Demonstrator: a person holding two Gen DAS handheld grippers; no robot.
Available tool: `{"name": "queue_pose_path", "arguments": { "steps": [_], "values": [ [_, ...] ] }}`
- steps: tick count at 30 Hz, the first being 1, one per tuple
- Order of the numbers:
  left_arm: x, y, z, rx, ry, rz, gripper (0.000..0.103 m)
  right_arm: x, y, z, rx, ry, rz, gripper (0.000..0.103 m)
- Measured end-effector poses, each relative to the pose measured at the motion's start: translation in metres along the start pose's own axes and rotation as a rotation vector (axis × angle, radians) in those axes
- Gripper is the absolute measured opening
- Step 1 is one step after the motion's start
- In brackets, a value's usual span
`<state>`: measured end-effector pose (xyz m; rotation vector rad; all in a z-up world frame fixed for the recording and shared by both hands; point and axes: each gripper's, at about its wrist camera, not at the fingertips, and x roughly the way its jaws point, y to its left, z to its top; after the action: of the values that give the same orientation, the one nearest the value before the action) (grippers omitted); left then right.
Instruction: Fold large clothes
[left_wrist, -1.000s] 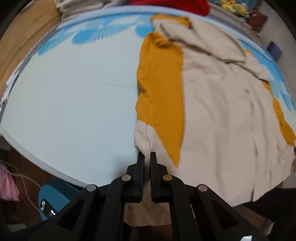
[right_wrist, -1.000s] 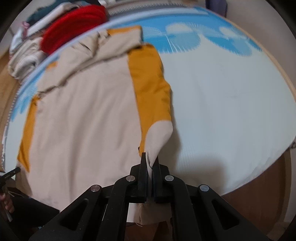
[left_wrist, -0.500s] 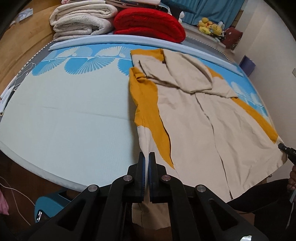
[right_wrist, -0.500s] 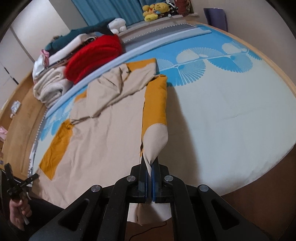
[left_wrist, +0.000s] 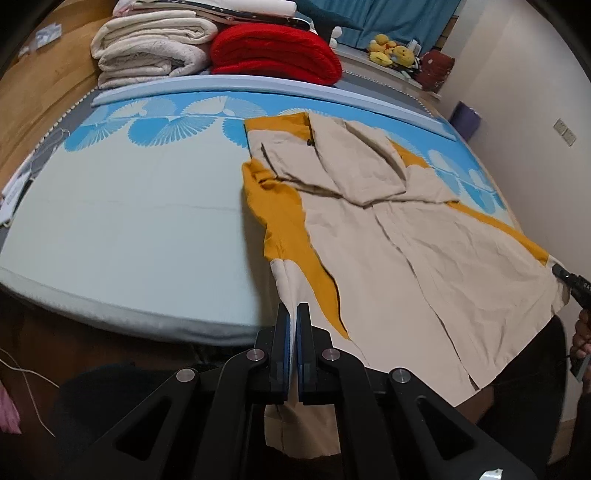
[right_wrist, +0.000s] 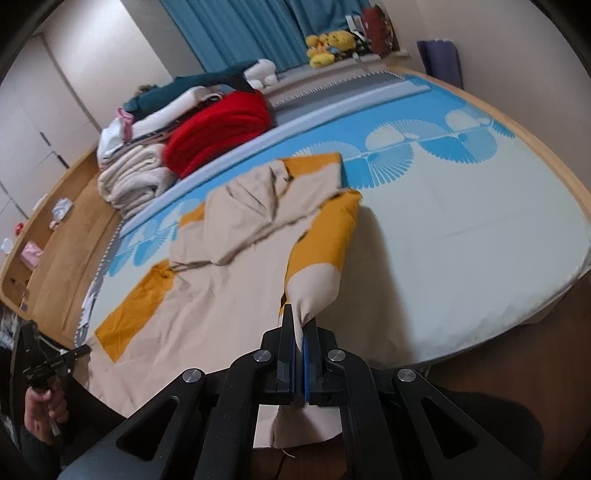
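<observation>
A large beige and mustard-yellow garment (left_wrist: 402, 236) lies spread on the mattress (left_wrist: 122, 229), sleeves folded across its top. My left gripper (left_wrist: 291, 314) is shut on its near left hem corner, and the cloth hangs below the jaws. My right gripper (right_wrist: 300, 321) is shut on the other near corner of the garment (right_wrist: 207, 295) and lifts it off the mattress (right_wrist: 461, 229) into a taut ridge. Each gripper shows at the other view's edge: the right one (left_wrist: 570, 282) and the left one (right_wrist: 79, 350).
Folded cream blankets (left_wrist: 147, 48) and a red blanket (left_wrist: 273, 48) are stacked at the head of the bed. Plush toys (right_wrist: 328, 42) sit by a blue curtain (right_wrist: 240, 33). A wall runs along the bed's right side (left_wrist: 524, 85). A wooden floor lies on the left (left_wrist: 40, 88).
Both grippers have pulled back and risen from the mattress, each still holding its corner. The hem now hangs over the near edge, and the views take in the whole room.
</observation>
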<state>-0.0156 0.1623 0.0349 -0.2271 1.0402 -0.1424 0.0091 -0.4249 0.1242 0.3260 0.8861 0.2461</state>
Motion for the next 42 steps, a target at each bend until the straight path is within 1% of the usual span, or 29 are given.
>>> {"name": "queue_pose_path", "arguments": {
  "steps": [1, 4, 6, 8, 10, 11, 14, 15, 17, 18, 20, 21, 23, 24, 25, 27, 30, 31, 32, 33, 34, 35, 36, 37, 38, 39, 40, 41, 42],
  "values": [
    [-0.004, 0.004, -0.001, -0.01, -0.001, -0.014, 0.001, -0.008, 0.002, -0.002, -0.008, -0.009, 0.008, 0.003],
    [-0.005, 0.014, 0.004, -0.032, -0.009, -0.016, 0.001, -0.026, 0.003, 0.001, -0.022, -0.045, 0.018, 0.003],
    [0.006, 0.024, 0.017, -0.054, -0.002, -0.011, 0.001, -0.024, -0.001, 0.011, -0.016, -0.065, 0.023, 0.003],
    [0.023, 0.035, 0.037, -0.075, -0.002, -0.009, 0.001, -0.012, -0.006, 0.024, -0.022, -0.076, 0.004, 0.003],
    [0.042, 0.048, 0.058, -0.129, 0.017, -0.026, 0.001, 0.006, -0.011, 0.04, -0.015, -0.076, -0.003, 0.003],
    [0.053, 0.053, 0.071, -0.158, 0.024, -0.056, 0.001, 0.018, -0.014, 0.049, -0.017, -0.074, -0.007, 0.003],
    [0.085, 0.069, 0.105, -0.245, 0.044, -0.111, 0.001, 0.063, -0.023, 0.083, -0.007, -0.052, -0.036, 0.003],
    [0.1, 0.073, 0.12, -0.255, 0.043, -0.128, 0.001, 0.081, -0.027, 0.097, -0.008, -0.047, -0.038, 0.003],
    [0.124, 0.077, 0.139, -0.262, 0.042, -0.123, 0.001, 0.119, -0.033, 0.124, -0.008, -0.032, -0.072, 0.003],
    [0.138, 0.079, 0.147, -0.269, 0.046, -0.121, 0.001, 0.138, -0.037, 0.135, -0.005, -0.022, -0.074, 0.003],
    [0.167, 0.084, 0.159, -0.287, 0.058, -0.126, 0.002, 0.172, -0.043, 0.149, 0.006, 0.0, -0.097, 0.003],
    [0.182, 0.087, 0.161, -0.305, 0.079, -0.117, 0.002, 0.197, -0.048, 0.156, 0.008, 0.017, -0.12, 0.003],
    [0.204, 0.09, 0.166, -0.335, 0.137, -0.089, 0.002, 0.233, -0.055, 0.158, 0.008, 0.056, -0.146, 0.003],
    [0.209, 0.089, 0.171, -0.336, 0.143, -0.087, 0.002, 0.251, -0.059, 0.16, 0.014, 0.102, -0.171, 0.003],
    [0.214, 0.088, 0.175, -0.33, 0.143, -0.084, 0.002, 0.26, -0.061, 0.163, 0.021, 0.123, -0.186, 0.003],
    [0.223, 0.083, 0.184, -0.303, 0.15, -0.061, 0.002, 0.276, -0.065, 0.175, 0.045, 0.12, -0.184, 0.003],
    [0.232, 0.086, 0.195, -0.307, 0.178, -0.033, 0.011, 0.294, -0.071, 0.184, 0.06, 0.138, -0.199, 0.003],
    [0.229, 0.09, 0.199, -0.322, 0.172, -0.037, 0.012, 0.297, -0.071, 0.185, 0.065, 0.141, -0.196, 0.003],
    [0.222, 0.097, 0.204, -0.35, 0.143, -0.048, 0.012, 0.297, -0.071, 0.191, 0.065, 0.131, -0.176, 0.004],
    [0.217, 0.103, 0.207, -0.372, 0.116, -0.051, 0.016, 0.294, -0.069, 0.196, 0.058, 0.113, -0.149, 0.004],
    [0.206, 0.112, 0.209, -0.41, 0.071, -0.056, 0.028, 0.29, -0.067, 0.199, 0.053, 0.095, -0.125, 0.012],
    [0.194, 0.123, 0.207, -0.467, 0.019, -0.068, 0.034, 0.281, -0.067, 0.202, 0.057, 0.051, -0.113, 0.016],
    [0.19, 0.13, 0.206, -0.499, -0.003, -0.075, 0.041, 0.272, -0.069, 0.201, 0.073, 0.01, -0.123, 0.02],
    [0.186, 0.138, 0.198, -0.537, -0.014, -0.072, 0.041, 0.266, -0.071, 0.2, 0.092, -0.015, -0.131, 0.03],
    [0.187, 0.14, 0.193, -0.547, 0.001, -0.055, 0.041, 0.26, -0.077, 0.196, 0.129, -0.038, -0.137, 0.041],
    [0.189, 0.14, 0.184, -0.543, 0.027, -0.031, 0.041, 0.259, -0.083, 0.19, 0.157, -0.037, -0.146, 0.045],
    [0.193, 0.139, 0.177, -0.529, 0.052, -0.014, 0.041, 0.261, -0.086, 0.185, 0.168, -0.025, -0.155, 0.046],
    [0.198, 0.136, 0.169, -0.505, 0.083, 0.0, 0.041, 0.265, -0.09, 0.179, 0.175, 0.009, -0.17, 0.046],
    [0.204, 0.131, 0.163, -0.481, 0.126, 0.015, 0.04, 0.275, -0.093, 0.172, 0.177, 0.079, -0.199, 0.046]
  ]
}}
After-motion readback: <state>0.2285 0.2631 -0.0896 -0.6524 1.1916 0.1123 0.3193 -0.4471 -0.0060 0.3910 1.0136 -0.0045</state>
